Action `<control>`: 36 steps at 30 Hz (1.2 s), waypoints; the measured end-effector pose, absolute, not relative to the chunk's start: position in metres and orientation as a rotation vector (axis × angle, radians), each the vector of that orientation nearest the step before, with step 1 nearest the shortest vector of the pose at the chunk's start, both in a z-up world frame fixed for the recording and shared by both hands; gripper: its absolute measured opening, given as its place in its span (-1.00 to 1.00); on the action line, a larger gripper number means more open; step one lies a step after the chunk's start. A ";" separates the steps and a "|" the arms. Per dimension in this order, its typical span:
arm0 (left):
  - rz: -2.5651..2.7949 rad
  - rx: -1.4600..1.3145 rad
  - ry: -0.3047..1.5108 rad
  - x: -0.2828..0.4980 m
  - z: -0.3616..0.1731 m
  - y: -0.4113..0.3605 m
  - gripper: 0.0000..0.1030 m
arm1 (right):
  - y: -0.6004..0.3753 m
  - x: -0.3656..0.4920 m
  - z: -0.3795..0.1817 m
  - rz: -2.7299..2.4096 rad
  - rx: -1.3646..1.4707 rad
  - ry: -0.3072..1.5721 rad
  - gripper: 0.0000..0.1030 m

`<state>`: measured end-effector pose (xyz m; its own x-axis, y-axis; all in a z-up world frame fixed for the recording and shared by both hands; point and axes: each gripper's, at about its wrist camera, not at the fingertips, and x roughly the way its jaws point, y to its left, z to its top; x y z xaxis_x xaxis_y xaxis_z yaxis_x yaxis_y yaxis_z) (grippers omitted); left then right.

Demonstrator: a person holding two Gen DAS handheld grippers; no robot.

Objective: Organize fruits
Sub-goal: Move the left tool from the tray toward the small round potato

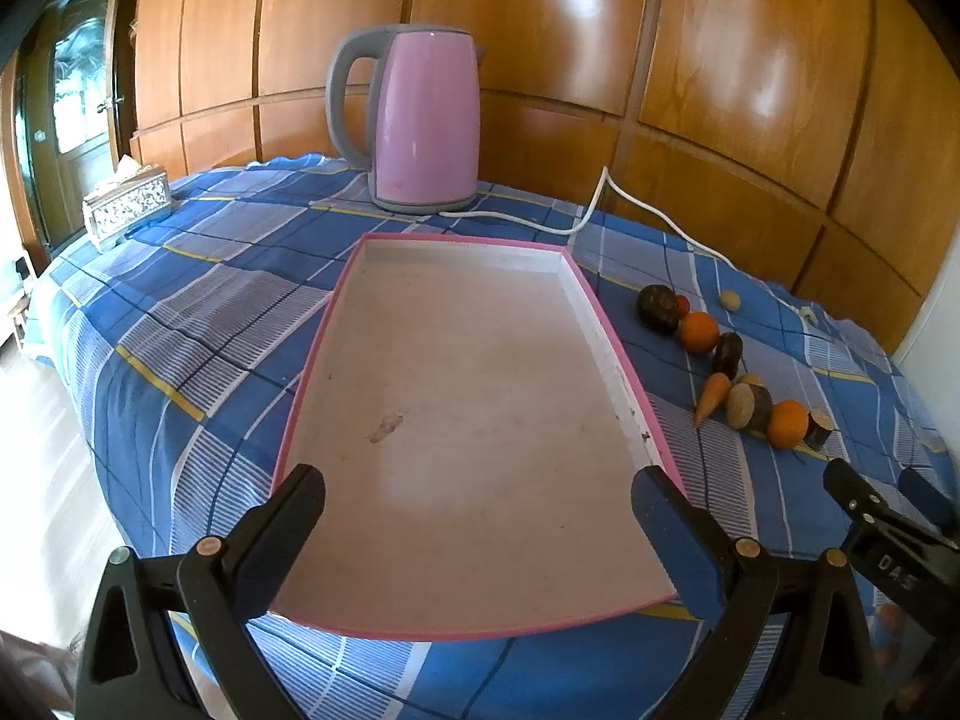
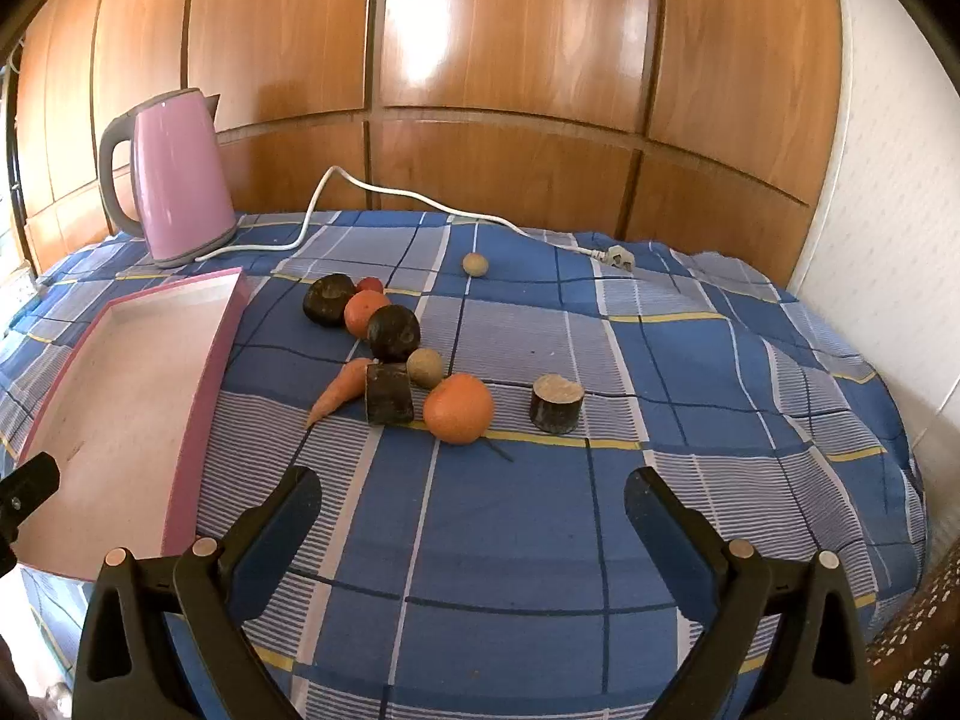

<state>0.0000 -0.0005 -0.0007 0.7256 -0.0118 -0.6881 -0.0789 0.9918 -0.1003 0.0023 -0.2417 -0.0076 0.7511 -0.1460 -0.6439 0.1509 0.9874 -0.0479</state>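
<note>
Left hand-held gripper [image 1: 478, 510] with black plastic fingers, blue inner pads, round brass-coloured pivot pins, triangular cut-outs in the arms, right hand-held gripper [image 2: 472, 507] of matching build, white lettering on its black body

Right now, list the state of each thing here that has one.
left gripper: open, holding nothing
right gripper: open, holding nothing
pink tray: empty
kettle: lid shut, upright
plug: unplugged, lying on the cloth
carrot: lying flat
</note>
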 end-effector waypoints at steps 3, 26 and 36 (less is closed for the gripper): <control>0.024 -0.145 0.758 0.000 -0.001 -0.001 0.99 | -0.242 0.003 -0.010 -0.160 0.012 0.710 0.99; -0.098 -0.119 0.743 0.009 0.009 -0.012 0.99 | -0.316 0.008 -0.018 -0.243 0.146 0.750 0.99; -0.147 -0.013 0.783 0.042 0.027 -0.032 0.99 | -0.336 0.009 -0.029 -0.266 0.169 0.773 0.99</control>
